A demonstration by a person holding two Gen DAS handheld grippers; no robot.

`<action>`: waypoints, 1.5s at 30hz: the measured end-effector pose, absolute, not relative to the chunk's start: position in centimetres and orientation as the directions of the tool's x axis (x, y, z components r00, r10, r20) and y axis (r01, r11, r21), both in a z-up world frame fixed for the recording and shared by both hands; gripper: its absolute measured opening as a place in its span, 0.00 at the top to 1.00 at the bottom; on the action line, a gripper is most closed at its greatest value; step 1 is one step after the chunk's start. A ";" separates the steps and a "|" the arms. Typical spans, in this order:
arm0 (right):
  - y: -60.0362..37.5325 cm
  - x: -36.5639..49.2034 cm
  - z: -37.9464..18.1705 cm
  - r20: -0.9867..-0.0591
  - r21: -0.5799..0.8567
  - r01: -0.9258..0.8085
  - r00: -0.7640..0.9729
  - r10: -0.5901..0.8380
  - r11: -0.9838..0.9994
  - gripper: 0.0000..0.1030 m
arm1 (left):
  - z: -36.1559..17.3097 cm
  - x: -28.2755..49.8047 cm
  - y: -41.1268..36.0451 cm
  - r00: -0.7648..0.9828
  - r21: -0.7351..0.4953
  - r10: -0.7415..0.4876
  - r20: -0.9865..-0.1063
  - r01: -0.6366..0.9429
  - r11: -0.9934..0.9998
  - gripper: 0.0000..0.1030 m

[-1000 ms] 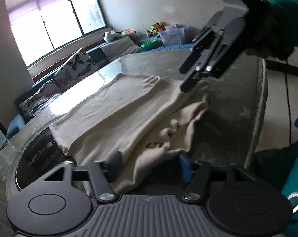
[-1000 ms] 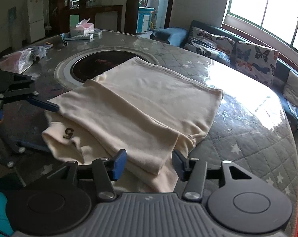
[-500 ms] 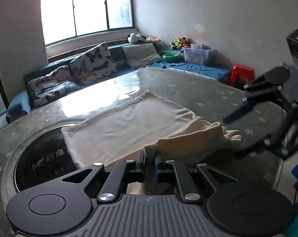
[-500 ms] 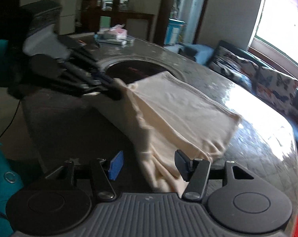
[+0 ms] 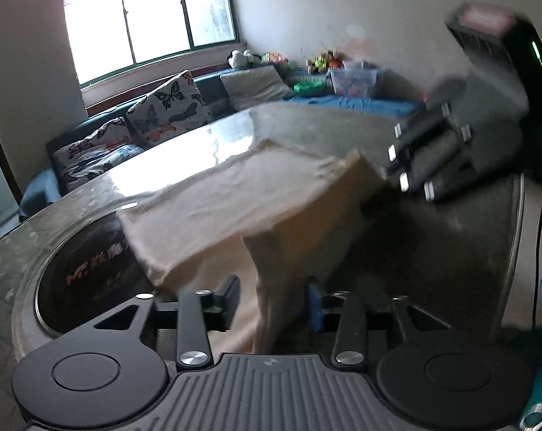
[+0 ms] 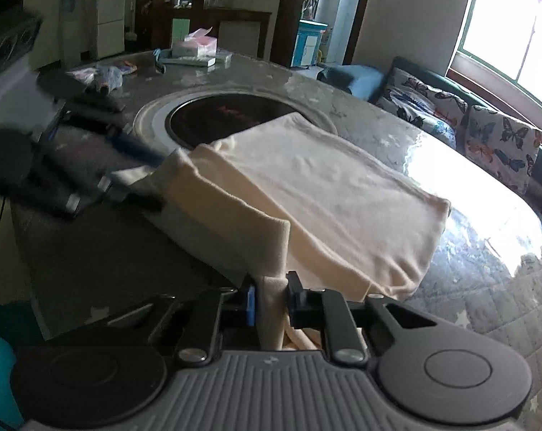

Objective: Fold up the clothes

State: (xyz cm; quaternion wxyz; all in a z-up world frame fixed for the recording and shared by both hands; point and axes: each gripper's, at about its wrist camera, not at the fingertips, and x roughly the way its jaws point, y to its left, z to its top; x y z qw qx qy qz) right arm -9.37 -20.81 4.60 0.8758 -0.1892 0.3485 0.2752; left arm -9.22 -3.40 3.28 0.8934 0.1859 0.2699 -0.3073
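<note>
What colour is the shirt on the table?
The shirt is plain cream; the right wrist view shows it best.

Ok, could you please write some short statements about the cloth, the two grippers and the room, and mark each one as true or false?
1. The right gripper is clamped on the cream cloth. True; its jaws have just been closing on it.
2. The left gripper is shut tight. False: its jaws stand apart, having just been opening, with cloth between them.
3. The cloth is dark blue. False: it is cream.
4. Butterfly-print cushions lie below the window. True.
5. The cloth hides the whole dark round inset of the table. False: most of the inset shows.
</note>
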 end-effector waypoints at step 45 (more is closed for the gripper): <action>-22.9 -3.0 9.5 -0.646 -0.033 -0.501 0.671 0.364 0.865 0.95 | 6.8 -0.8 -2.6 0.712 0.127 -0.392 -0.583 0.556 0.821 0.89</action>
